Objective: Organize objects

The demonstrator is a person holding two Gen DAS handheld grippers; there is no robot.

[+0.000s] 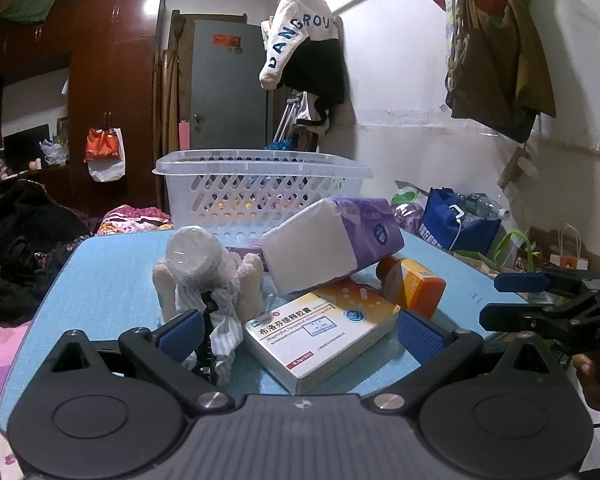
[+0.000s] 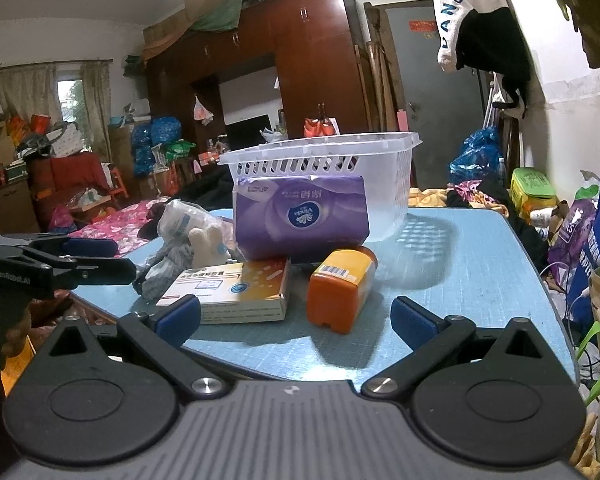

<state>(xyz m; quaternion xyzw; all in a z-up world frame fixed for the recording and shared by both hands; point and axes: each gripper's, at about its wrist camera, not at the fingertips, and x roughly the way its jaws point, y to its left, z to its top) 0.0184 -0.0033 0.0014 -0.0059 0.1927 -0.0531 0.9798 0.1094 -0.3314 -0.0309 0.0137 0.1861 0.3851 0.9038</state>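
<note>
A pile of objects lies on the blue table [image 1: 108,280]. A white and orange medicine box [image 1: 320,332] [image 2: 236,290] lies at the front. An orange bottle [image 1: 412,284] [image 2: 340,288] lies on its side beside it. A purple tissue pack [image 1: 332,240] [image 2: 300,216] leans on both. A plush toy with a wrapped roll [image 1: 204,272] [image 2: 196,232] sits at the left. A white plastic basket [image 1: 260,188] [image 2: 324,168] stands behind them. My left gripper [image 1: 300,338] is open, its jaws either side of the medicine box. My right gripper [image 2: 296,320] is open and empty, just short of the orange bottle.
The table's right edge [image 2: 540,280] borders bags and a blue tote [image 2: 596,248] on the floor. Bedding and dark clothes [image 1: 20,248] lie to the left. A wardrobe [image 1: 112,80] and a grey door [image 1: 228,84] stand behind. Clothes [image 1: 496,40] hang on the wall.
</note>
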